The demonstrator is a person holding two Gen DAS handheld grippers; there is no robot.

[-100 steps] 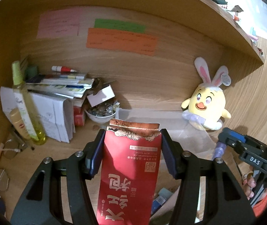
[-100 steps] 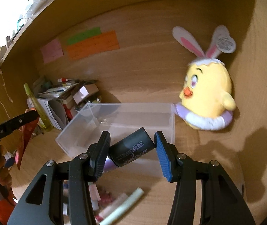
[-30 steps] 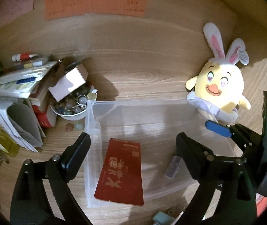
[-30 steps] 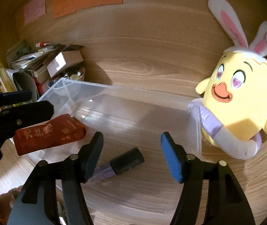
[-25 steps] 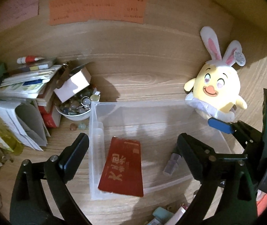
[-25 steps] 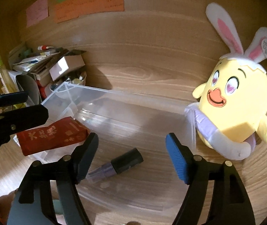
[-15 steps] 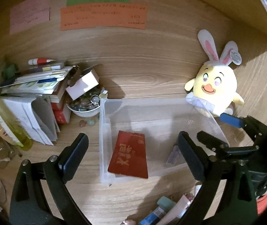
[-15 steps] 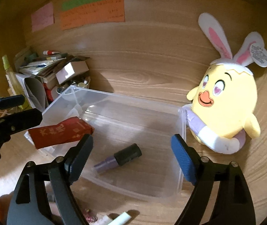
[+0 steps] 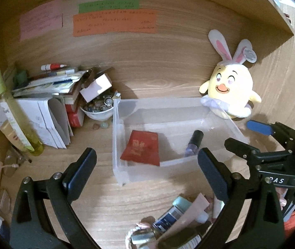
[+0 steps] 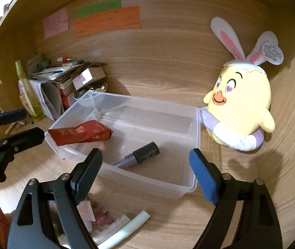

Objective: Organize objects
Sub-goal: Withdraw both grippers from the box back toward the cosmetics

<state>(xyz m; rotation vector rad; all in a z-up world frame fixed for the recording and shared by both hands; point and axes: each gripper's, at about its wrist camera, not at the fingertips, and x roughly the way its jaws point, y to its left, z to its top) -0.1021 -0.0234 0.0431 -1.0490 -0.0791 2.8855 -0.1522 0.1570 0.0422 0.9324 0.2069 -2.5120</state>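
Note:
A clear plastic bin [image 9: 124, 174] [image 10: 193, 145] stands on the wooden desk. Inside lie a red packet [image 9: 142, 148] [image 10: 81, 134] at its left end and a purple bottle with a black cap [image 9: 194, 143] [image 10: 139, 156]. My left gripper [image 9: 147, 172] is open and empty, held in front of the bin. My right gripper [image 10: 145, 172] is open and empty, above the bin's near edge; it also shows in the left wrist view [image 9: 249, 137]. A heap of small loose items [image 9: 176, 222] [image 10: 106, 220] lies on the desk in front of the bin.
A yellow bunny-eared chick plush [image 9: 229, 91] [image 10: 240, 103] leans at the bin's right end. At the left are stacked papers and books [image 9: 43, 103], a bowl of trinkets [image 9: 98, 108] and a yellow-green bottle [image 9: 16, 114]. Sticky notes [image 9: 114, 21] hang on the back wall.
Both grippers let go of the red packet and the purple bottle, which now lie in the bin. Both have pulled back and up from the bin, open.

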